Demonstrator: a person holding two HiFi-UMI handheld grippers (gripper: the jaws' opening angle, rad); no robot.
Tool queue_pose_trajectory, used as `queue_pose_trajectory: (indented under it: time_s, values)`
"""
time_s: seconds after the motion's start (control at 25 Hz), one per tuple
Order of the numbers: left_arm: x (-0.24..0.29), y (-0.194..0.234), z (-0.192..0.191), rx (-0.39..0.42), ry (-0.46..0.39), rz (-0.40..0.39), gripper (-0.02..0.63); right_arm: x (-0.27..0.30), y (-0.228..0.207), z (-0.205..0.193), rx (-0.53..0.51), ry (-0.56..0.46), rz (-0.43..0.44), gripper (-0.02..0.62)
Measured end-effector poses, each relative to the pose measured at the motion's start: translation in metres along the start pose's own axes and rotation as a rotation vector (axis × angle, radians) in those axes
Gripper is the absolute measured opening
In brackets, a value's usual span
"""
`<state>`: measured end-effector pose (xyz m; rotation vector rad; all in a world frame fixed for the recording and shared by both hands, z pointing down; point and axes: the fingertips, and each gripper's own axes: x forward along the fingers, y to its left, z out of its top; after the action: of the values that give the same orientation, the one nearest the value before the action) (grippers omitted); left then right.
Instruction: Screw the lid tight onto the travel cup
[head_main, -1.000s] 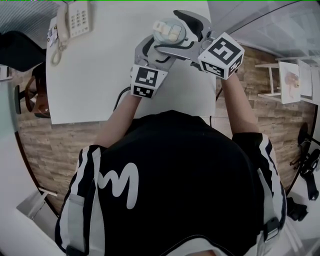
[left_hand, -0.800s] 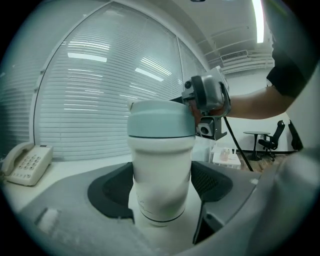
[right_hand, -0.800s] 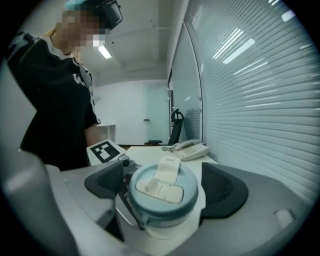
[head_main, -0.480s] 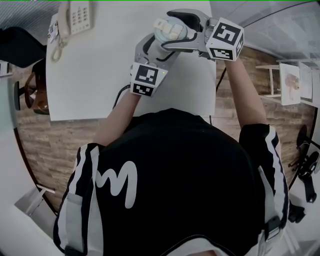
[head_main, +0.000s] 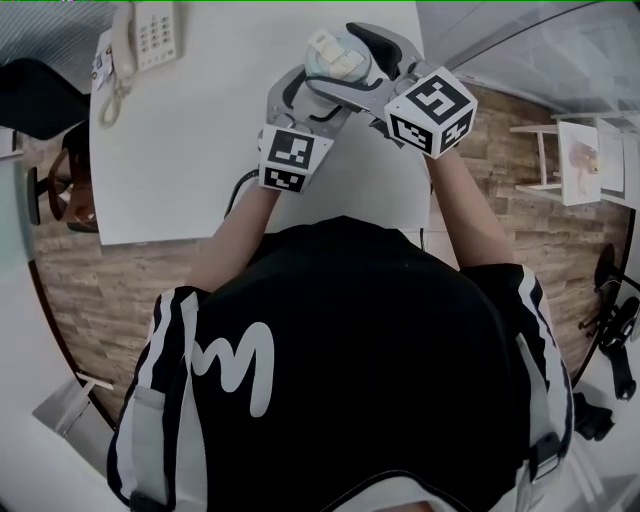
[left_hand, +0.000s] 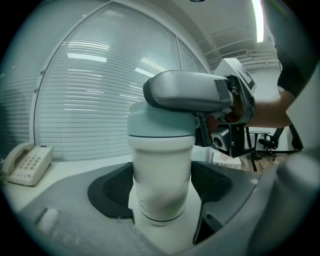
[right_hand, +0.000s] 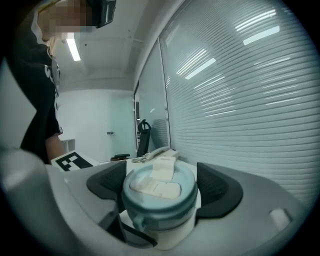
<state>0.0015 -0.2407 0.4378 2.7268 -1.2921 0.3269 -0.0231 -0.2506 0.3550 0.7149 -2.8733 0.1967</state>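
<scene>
White tabletop (head_main: 190, 150), telephone (head_main: 150, 40) at its far corner, blinds (left_hand: 100, 100) behind; travel cup (left_hand: 161, 170) upright over it, clamped in the left tongs (left_hand: 162, 187), right tongs (right_hand: 160, 190) just closed in, gripping its lid (right_hand: 159, 200)

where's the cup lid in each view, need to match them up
Head view: lid at top centre, right of the telephone.
Left gripper view: lid at centre, capping the white cup.
Right gripper view: lid at bottom centre, seen from above.
Shared landmark: the telephone, far left and behind the lid.
</scene>
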Motion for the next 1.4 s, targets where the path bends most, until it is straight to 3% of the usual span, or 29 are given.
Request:
queue_pose_trajectory:
  time_s: [0.16, 0.6, 0.72, 0.84, 0.96, 1.04, 1.2, 1.4]
  values:
    - [0.000, -0.001, 0.000, -0.001, 0.000, 0.000, 0.368, -0.001, -0.003, 0.001, 0.021, -0.030, -0.104, 0.437]
    - [0.001, -0.001, -0.001, 0.004, 0.006, 0.002, 0.368, -0.001, -0.008, 0.001, 0.043, -0.055, -0.244, 0.437]
    - [0.001, -0.001, -0.001, 0.001, 0.005, 0.001, 0.368, -0.001, -0.004, 0.002, 0.016, -0.047, -0.182, 0.438]
    - [0.000, 0.000, -0.001, 0.001, 0.003, -0.004, 0.368, -0.001, 0.010, 0.010, -0.089, -0.019, -0.004, 0.446]
    - [0.000, 0.001, -0.001, 0.001, 0.002, -0.006, 0.368, 0.000, 0.019, 0.007, -0.169, 0.100, 0.186, 0.446]
    - [0.000, 0.001, -0.001, 0.001, 0.002, -0.005, 0.368, 0.002, 0.019, 0.002, -0.207, 0.170, 0.258, 0.448]
    - [0.000, 0.000, -0.001, 0.000, 0.004, -0.004, 0.368, 0.005, 0.017, -0.006, -0.228, 0.205, 0.275, 0.436]
    - [0.000, 0.001, -0.001, 0.005, 0.003, -0.004, 0.368, 0.008, 0.014, -0.002, -0.190, 0.127, 0.133, 0.439]
